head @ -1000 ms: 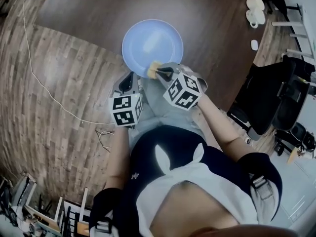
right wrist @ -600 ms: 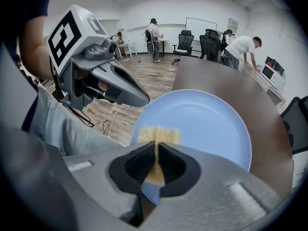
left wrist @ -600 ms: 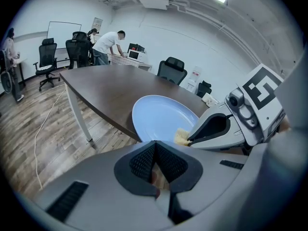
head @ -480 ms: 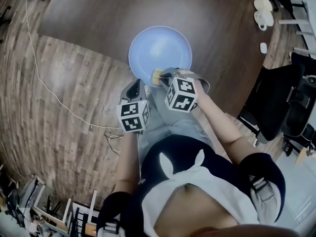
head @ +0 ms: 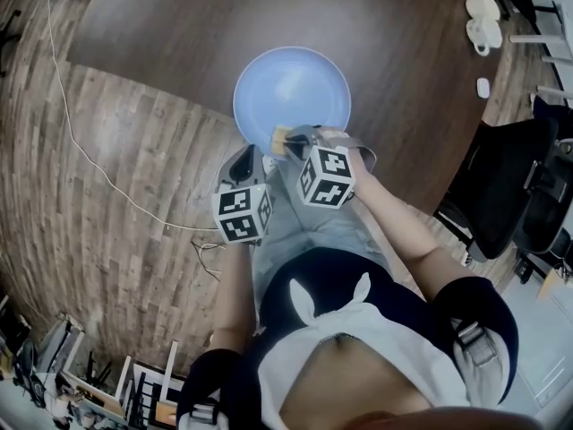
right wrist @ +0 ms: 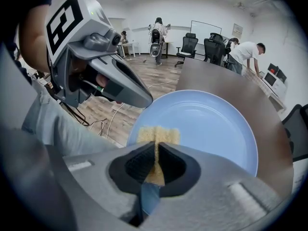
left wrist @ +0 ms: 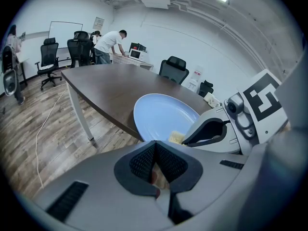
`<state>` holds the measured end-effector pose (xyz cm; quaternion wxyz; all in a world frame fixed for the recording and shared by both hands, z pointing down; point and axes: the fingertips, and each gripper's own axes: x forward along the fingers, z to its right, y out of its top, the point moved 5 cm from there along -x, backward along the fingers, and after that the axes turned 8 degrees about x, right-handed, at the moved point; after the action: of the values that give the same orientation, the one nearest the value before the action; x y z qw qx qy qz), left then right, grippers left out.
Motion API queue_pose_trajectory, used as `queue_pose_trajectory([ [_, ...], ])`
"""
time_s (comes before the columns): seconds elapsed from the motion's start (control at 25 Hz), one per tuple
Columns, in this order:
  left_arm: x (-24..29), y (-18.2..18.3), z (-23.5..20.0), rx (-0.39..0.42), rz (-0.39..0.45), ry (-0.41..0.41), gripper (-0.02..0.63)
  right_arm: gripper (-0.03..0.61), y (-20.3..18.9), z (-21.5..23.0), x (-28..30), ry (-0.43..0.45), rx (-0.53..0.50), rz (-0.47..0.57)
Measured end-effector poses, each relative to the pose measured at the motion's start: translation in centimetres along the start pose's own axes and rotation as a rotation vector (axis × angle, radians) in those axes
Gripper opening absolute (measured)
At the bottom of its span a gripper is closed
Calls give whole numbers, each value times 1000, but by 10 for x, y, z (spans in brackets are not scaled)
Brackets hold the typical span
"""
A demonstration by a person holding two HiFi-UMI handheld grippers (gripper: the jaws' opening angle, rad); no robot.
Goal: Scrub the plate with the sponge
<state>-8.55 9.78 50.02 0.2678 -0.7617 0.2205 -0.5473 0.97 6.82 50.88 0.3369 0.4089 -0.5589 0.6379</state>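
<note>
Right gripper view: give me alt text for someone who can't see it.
The right gripper pinches a yellow sponge in its fingers at the near rim of a blue plate on a dark table. The left gripper hangs at upper left.

So you're working with one blue plate (head: 291,92), one yellow sponge (head: 281,138) and one dark worktop (head: 179,25), and you're holding two hand-held grippers: one left hand-held gripper (left wrist: 155,150), one right hand-held gripper (right wrist: 156,153).
</note>
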Motion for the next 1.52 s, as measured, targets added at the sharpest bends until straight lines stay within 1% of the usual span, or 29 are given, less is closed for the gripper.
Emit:
queue_pose_trajectory([
  [0.16,0,0,1,-1,-7,3,3,20,7,0,4,7,-9,16],
  [0.28,0,0,1,16,-13,2,3,20,14,0,8,13,-10,26],
  [0.44,0,1,0,33,-22,-6,3,20,25,3,13,21,15,35],
  [0.6,1,1,-1,37,-30,-8,3,20,33,9,17,26,63,39],
  [1.04,2,4,-3,75,-58,-21,3,20,53,23,24,18,57,44],
  [1.52,1,5,-4,73,-76,-33,3,20,68,46,29,2,127,62],
])
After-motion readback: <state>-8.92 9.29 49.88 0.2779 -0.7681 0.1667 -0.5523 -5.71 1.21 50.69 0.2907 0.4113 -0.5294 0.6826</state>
